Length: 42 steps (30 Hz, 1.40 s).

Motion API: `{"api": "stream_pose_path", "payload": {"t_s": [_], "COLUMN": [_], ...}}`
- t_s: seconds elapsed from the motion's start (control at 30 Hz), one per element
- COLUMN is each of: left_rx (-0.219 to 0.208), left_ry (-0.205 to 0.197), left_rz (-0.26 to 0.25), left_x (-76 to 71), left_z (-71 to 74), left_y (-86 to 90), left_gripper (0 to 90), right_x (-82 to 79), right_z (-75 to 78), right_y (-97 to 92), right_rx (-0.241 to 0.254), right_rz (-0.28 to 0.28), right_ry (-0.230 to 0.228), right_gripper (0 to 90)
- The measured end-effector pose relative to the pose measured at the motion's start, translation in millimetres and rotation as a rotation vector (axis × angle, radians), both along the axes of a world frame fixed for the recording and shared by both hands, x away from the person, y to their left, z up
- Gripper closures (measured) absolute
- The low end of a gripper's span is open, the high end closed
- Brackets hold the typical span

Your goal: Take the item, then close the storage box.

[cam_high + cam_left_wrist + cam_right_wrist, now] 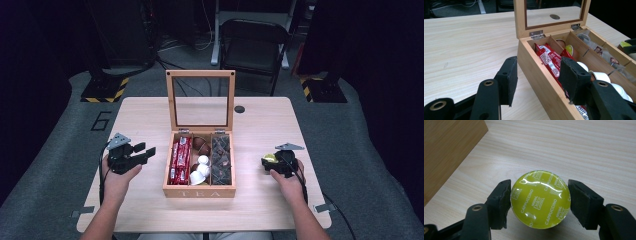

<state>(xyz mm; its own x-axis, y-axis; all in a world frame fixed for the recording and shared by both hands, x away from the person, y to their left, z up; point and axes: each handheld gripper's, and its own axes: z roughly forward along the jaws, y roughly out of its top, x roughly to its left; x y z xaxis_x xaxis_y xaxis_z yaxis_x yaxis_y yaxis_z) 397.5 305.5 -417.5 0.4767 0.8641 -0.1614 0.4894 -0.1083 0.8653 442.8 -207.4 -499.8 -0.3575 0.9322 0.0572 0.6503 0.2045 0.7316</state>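
Left claw: the left claw hovers over the bare desk to the left of the box, held in the person's left hand. Its jaws stand partly apart with nothing between them. In the left gripper view one jaw sits over the desk and the other in front of the box's near wall.

Tea box: a wooden box with "TEA" on its front stands at the middle of the desk. Its glass-paned lid is swung up and stands upright at the back.

Left compartment: red sachets lie packed side by side.

Middle compartment: white capsules sit toward the front, brown ones toward the back. The left gripper view also shows one with a yellow-green lid at the back.

Right compartment: dark wrapped tea bags fill it.

Yellow-green capsule: a capsule with a shiny yellow-green lid printed "Cappuccino" lies out of the box, on the desk to the right of it, near its side wall.

Right claw: the right claw, in the person's right hand, is set around the capsule, one jaw on each side. In the right gripper view the left pad sits against the lid's edge while a narrow gap shows at the right pad, so the capsule is between the jaws rather than squeezed.
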Motion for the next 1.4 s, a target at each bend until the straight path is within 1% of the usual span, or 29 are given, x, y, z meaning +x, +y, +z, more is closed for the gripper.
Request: {"api": "stream_pose_path", "payload": {"t_s": [0.07, 0.13, 0.17, 0.2, 0.23, 0.27, 0.3, 0.4, 0.53, 0.57, 0.63, 0.7, 0.8, 0.9, 0.93, 1.03, 1.13, 1.17, 1.4], "left_rx": [0.001, 0.003, 0.004, 0.002, 0.005, 0.002, 0.004, 0.002, 0.001, 0.002, 0.006, 0.005, 0.004, 0.01, 0.009, 0.01, 0.007, 0.007, 0.006], "left_ry": [0.0, 0.002, 0.002, -0.003, 0.003, -0.003, 0.0, -0.003, -0.004, -0.004, -0.002, -0.001, -0.002, 0.0, -0.002, -0.003, 0.0, -0.001, 0.0], "left_rz": [-0.002, -0.004, -0.005, -0.003, -0.009, -0.003, -0.006, -0.004, -0.004, -0.004, -0.006, -0.007, -0.008, -0.014, -0.01, -0.013, -0.011, -0.01, -0.01], "left_x": [0.1, 0.1, 0.1, 0.2, -0.1, -0.3, -0.6, -0.8, -1.0, -1.1, -1.3, -1.2, -0.9, -1.3, -1.4, -1.5, -2.2, -2.2, -2.1], "left_z": [-0.3, -0.7, -0.9, -1.3, -0.7, -0.9, -0.3, 0.3, 0.1, 0.1, 0.5, 0.5, 0.1, 0.2, 0.0, -0.1, -0.1, -0.2, -0.5], "left_y": [-0.5, -1.1, -1.4, -2.0, -1.7, -2.3, -1.9, -1.7, -1.8, -1.8, -1.9, -2.2, -3.8, -4.3, -4.8, -4.5, -4.1, -4.0, -3.8], "left_gripper": [48.8, 48.7, 48.8, 48.8, 48.8, 48.8, 48.8, 48.7, 48.7, 48.7, 48.6, 48.2, 47.8, 47.7, 47.7, 47.7, 47.7, 47.7, 47.5], "right_x": [0.1, -0.1, -0.1, -0.5, -0.5, -0.5, -1.2, -1.7, -3.0, -3.9, -4.4, -4.3, -2.8, -0.1, 0.7, 4.5, 8.7, 10.6, 16.1], "right_z": [-0.4, -0.1, 0.3, 1.2, 1.8, 2.3, 3.3, 6.0, 11.2, 13.5, 17.9, 23.1, 30.3, 38.3, 41.2, 50.7, 60.1, 63.6, 81.1], "right_y": [0.2, -0.3, -1.2, -1.2, -1.5, -1.5, -0.6, 0.2, 2.8, 3.8, 5.0, 7.2, 9.8, 13.3, 15.2, 19.9, 25.2, 27.2, 37.5], "right_rx": [0.012, 0.013, 0.009, 0.017, 0.017, 0.015, 0.021, 0.017, 0.018, 0.022, 0.016, 0.02, 0.025, 0.029, 0.045, 0.045, 0.06, 0.059, 0.056], "right_rz": [-0.005, -0.013, -0.007, -0.01, -0.006, -0.002, -0.008, 0.0, -0.005, -0.005, 0.009, 0.006, 0.022, 0.049, 0.053, 0.072, 0.092, 0.101, 0.137], "right_ry": [0.0, -0.001, -0.005, -0.005, -0.012, -0.019, -0.016, -0.029, -0.042, -0.043, -0.066, -0.067, -0.067, -0.07, -0.065, -0.071, -0.071, -0.08, -0.104], "right_gripper": [32.8, 30.8, 30.4, 30.0, 29.8, 29.4, 29.1, 28.4, 28.4, 28.6, 29.6, 29.7, 30.8, 32.0, 32.3, 32.5, 33.2, 33.4, 35.5]}}
